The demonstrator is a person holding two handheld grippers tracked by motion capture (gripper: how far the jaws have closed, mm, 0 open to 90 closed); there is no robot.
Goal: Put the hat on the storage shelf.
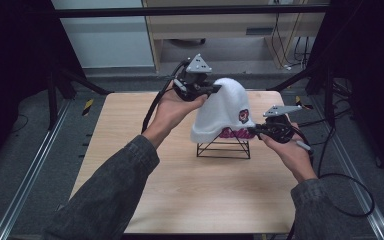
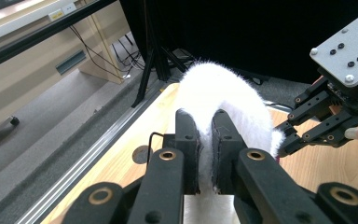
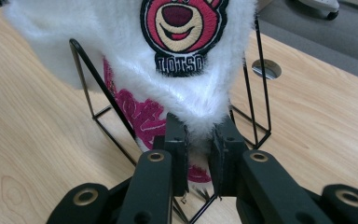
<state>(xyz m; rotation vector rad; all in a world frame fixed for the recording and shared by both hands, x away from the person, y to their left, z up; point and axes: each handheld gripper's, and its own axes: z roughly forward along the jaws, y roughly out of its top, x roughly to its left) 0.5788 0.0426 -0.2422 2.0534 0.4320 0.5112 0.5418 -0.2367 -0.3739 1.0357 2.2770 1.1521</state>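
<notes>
- My left tongs (image 1: 215, 90) pinch the hat (image 1: 225, 107) at its top.
- My right tongs (image 1: 254, 131) pinch its brim, over the wire stand (image 1: 223, 149) on the tabletop (image 1: 180, 190).

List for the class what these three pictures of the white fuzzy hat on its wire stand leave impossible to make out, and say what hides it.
- Top of the wire stand: covered by the white hat in the high view.
- Pink lettering on the hat's cuff: unreadable, folded and cut off by the right tool in the right gripper view.
- Fabric between the left tool jaws: hidden by them in the left gripper view.
</notes>
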